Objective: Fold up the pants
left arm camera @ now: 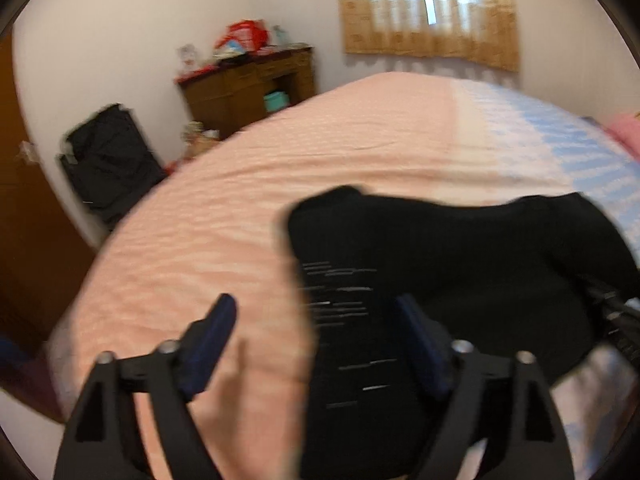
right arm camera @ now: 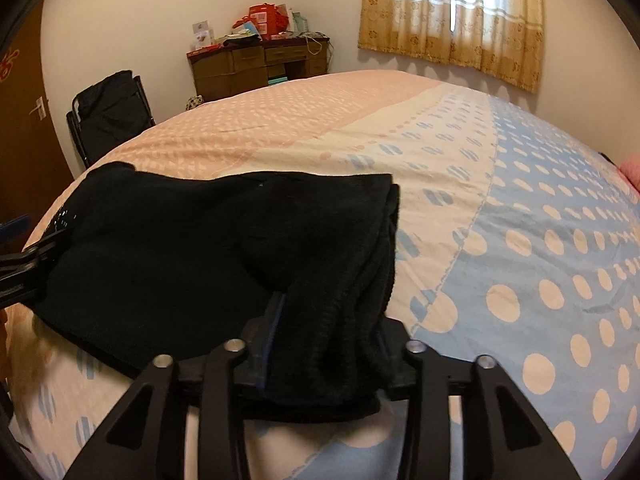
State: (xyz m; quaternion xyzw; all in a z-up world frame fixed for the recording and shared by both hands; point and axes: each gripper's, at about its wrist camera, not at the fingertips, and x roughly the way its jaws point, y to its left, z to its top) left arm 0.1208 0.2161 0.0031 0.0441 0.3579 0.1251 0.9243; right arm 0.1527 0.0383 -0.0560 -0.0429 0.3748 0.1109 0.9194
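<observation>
Bed [right arm camera: 520,240]: the largest item, a spread in pink, cream and blue with dots. It carries everything. Bare cloth runs far ahead toward the curtained window [right arm camera: 452,20] and off to my right, so there is room to push, slide or smooth in those directions. The near edge curves away below my claws; I judge that the one boundary to mind, since fabric drawn back toward me could hang over it.

Pants [right arm camera: 180,256]: black, lying on the near part of the bed as a compact folded bundle, several layers stacked at its right-hand end.

Right claw [right arm camera: 324,344]: jaws part-spread with the layered right end of the pants between them. The fabric fills the gap, and I cannot tell whether the pads press on it or have let go.

Left claw [left arm camera: 316,336]: jaws wide apart, nothing pinched. The left edge of the pants lies between them, clear of both pads. This view is blurred.

Step in hand, as I judge it: setting the fold down and letting go. To do it well, I would open both claws fully before lifting, draw straight back and up so no layer snags on a pad, then check that the stacked edges line up.
</observation>
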